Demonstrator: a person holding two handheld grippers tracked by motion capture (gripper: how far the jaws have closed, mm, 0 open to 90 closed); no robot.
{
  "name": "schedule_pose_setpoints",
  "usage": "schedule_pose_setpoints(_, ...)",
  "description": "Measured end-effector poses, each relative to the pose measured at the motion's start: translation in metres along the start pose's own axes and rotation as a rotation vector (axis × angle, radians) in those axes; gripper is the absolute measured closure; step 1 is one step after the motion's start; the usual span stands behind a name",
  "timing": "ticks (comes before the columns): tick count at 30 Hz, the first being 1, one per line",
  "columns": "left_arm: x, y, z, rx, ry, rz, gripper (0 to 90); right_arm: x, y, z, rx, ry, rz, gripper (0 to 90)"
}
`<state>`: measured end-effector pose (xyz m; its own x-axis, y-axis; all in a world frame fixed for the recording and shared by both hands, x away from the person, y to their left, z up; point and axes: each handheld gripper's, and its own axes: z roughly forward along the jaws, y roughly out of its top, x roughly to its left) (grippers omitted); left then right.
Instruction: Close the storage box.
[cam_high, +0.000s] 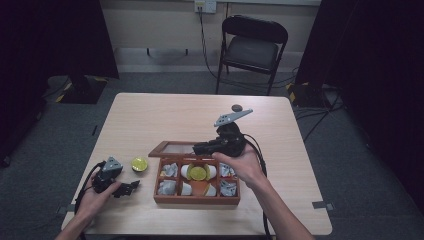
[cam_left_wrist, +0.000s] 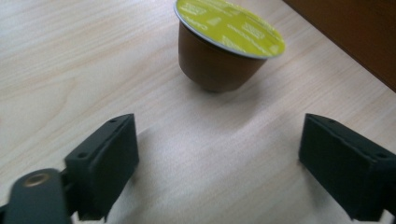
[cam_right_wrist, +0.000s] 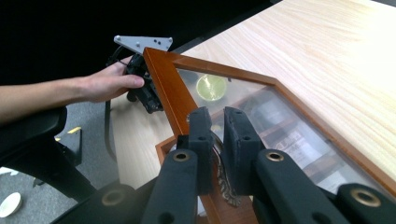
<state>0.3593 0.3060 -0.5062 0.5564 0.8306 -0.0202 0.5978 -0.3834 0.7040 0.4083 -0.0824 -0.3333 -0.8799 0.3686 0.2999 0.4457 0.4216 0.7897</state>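
Our left tongs (cam_left_wrist: 219, 154) stand wide with nothing between the jaws, low over the desk (cam_left_wrist: 70, 60). The yellow-lidded capsule (cam_left_wrist: 224, 42) sits upright just ahead of them, apart from both jaws. Our right tongs (cam_right_wrist: 215, 140) are clamped on the metal clasp (cam_right_wrist: 224, 179) of the wooden box's lid (cam_right_wrist: 168, 84), holding it raised.

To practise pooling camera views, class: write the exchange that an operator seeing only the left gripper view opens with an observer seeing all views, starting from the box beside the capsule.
Operator: Is the box beside my capsule open?
Observer: Yes. The right gripper, shut on the front clasp, holds its glass lid raised.
Operator: What's inside?
Observer: Compartments. The back middle one holds a second yellow-topped capsule.
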Motion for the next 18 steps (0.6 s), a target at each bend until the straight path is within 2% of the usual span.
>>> schedule_pose_setpoints(1, 0.001, -0.002, 0.001, -0.021, -0.001, 0.002, 5.8, 0.001, -0.002, 0.000, 0.003, -0.002, -0.004, 82.1)
schedule_pose_setpoints(18, 0.001, -0.002, 0.001, -0.021, -0.004, 0.002, 5.0, 0.020, -0.033, 0.013, 0.062, -0.022, -0.059, 81.7)
